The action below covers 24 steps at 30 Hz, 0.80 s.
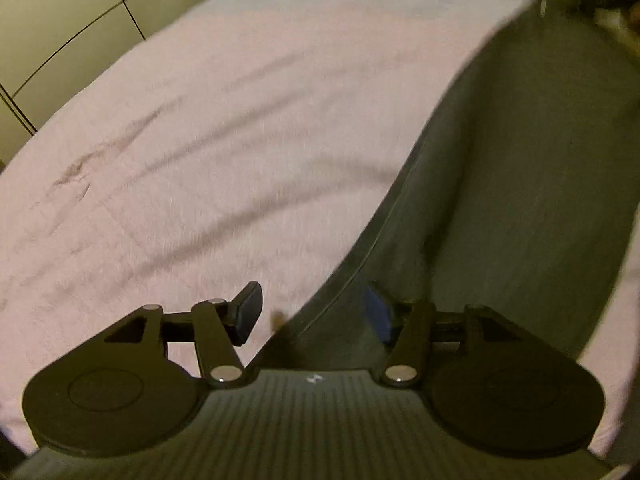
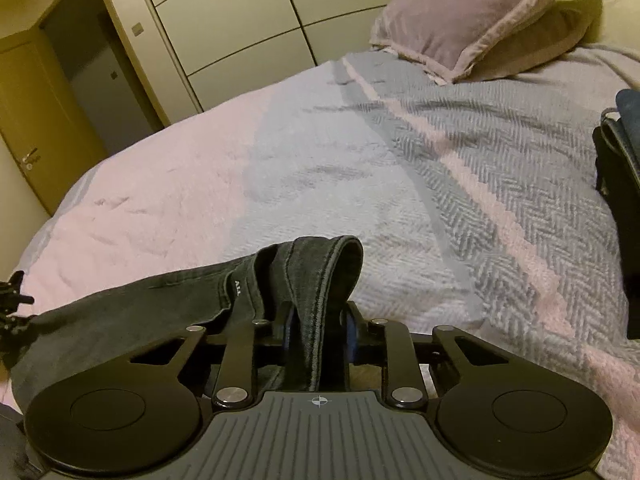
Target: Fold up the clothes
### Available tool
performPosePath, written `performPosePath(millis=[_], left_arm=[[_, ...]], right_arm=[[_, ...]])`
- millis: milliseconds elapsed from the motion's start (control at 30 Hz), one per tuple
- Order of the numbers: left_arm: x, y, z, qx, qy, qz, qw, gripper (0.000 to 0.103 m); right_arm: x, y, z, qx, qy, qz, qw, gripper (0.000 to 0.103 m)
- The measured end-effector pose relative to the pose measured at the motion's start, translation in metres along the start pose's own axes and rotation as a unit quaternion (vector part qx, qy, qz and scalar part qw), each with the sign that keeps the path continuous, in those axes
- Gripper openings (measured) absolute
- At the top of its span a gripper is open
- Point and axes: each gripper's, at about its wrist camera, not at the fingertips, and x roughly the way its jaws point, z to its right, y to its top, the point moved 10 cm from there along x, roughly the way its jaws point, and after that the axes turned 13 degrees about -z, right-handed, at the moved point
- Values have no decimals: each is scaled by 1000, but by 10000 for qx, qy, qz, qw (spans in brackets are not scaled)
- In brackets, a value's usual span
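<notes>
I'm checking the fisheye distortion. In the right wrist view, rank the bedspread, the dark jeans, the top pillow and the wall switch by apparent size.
1. bedspread
2. dark jeans, though nearness to the camera inflates them
3. top pillow
4. wall switch

The right gripper is shut on the jeans.

1. Small white letters reading "ALL" or similar, too tiny to be sure, stand on the dark jeans, on a seam by the waistband fold.
2. No other writing is legible.
</notes>
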Motion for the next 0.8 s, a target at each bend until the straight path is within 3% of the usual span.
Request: performPosePath(millis=[67, 133, 167, 200, 267, 333, 433, 500, 567, 633, 733, 800], left_arm=[[12, -1, 6, 81, 25, -114, 9999, 53], [16, -1, 14, 177, -45, -209, 9996, 37], [15, -1, 16, 241, -79, -227, 9994, 20], [13, 1, 16, 318, -19, -214, 9993, 15], [8, 4, 17, 472, 100, -189, 9987, 11], [4, 10, 6, 425, 445, 11, 9981, 10], [2, 20, -17, 65, 830, 360, 9959, 10], [12, 19, -17, 54, 870, 229, 9959, 16], [18, 15, -17, 28, 933, 125, 9956, 23], [8, 8, -26, -233, 1015, 251, 9942, 35], [-24, -18, -50, -637, 1145, 455, 9903, 37], [-52, -44, -71, -842, 1444, 465, 9848, 37]], right_arm=[[0, 0, -2, -42, -43, 9, 10000, 23], [0, 1, -4, -101, -96, 16, 9999, 23], [-1, 2, -6, -157, -138, 31, 9998, 23], [-4, 2, -9, -254, -200, 68, 9995, 22], [-9, 6, -15, -420, -310, 169, 9985, 22], [-11, 13, -18, -558, -388, 274, 9973, 22], [-2, 22, -17, -640, -478, 277, 9964, 22], [18, 18, -9, -517, -517, -84, 9973, 23], [27, 15, 2, -228, -487, -242, 9983, 34], [22, 13, 4, -44, -526, -167, 9985, 41], [-2, 13, -8, -277, -1070, 130, 9938, 47], [-20, 13, -28, -600, -1384, 360, 9879, 47]])
